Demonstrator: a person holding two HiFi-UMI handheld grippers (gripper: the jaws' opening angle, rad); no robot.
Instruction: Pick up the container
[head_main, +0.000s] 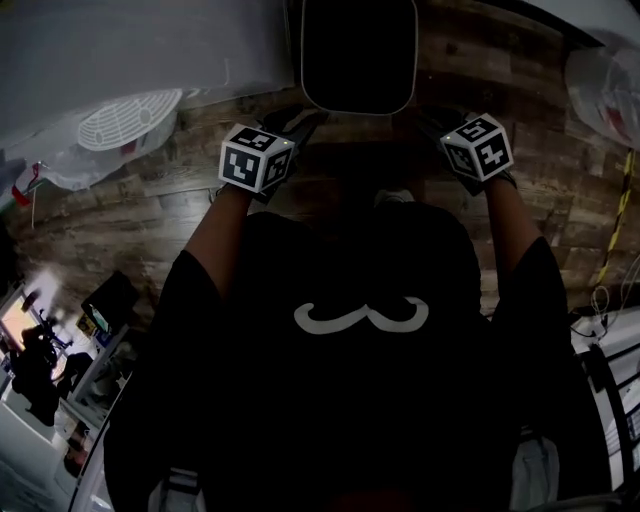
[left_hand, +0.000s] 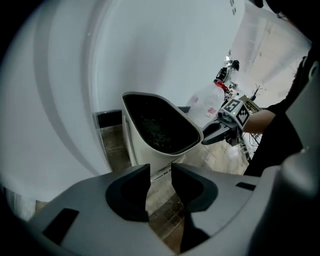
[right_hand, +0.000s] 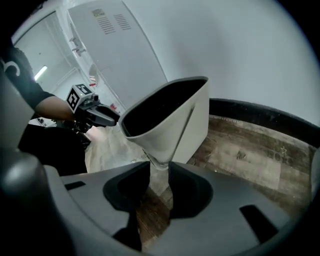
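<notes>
The left tongs (left_hand: 160, 172) are standing released, the two dark pads apart with only floor and the foot of the container showing through the gap. The right tongs (right_hand: 159, 170) are gaping the same way, pressing on nothing. Both are pointing slantwise down at the container (head_main: 358, 50), one on each side of it.

Seen from above, the container is sitting right in front of the person, between the two marker cubes (head_main: 255, 157), its mouth open upward and its inside dark. It is a white bin with rounded corners, and it is standing upright on the wood-pattern floor (head_main: 540, 110), close against a white wall (left_hand: 175, 50) that is carrying a dark skirting strip (right_hand: 260, 111) along its foot.

In each gripper view the opposite tongs are showing across the bin, with their tips hanging just beside the rim. I cannot tell whether either tip is touching it.

The person is leaning over the bin in a black T-shirt (head_main: 360, 380) with a white moustache shape on the chest, and both forearms are reaching forward and down. Off to the left on the floor, a clear plastic bag (head_main: 130, 120) is lying near the wall with something round and white inside it.
</notes>
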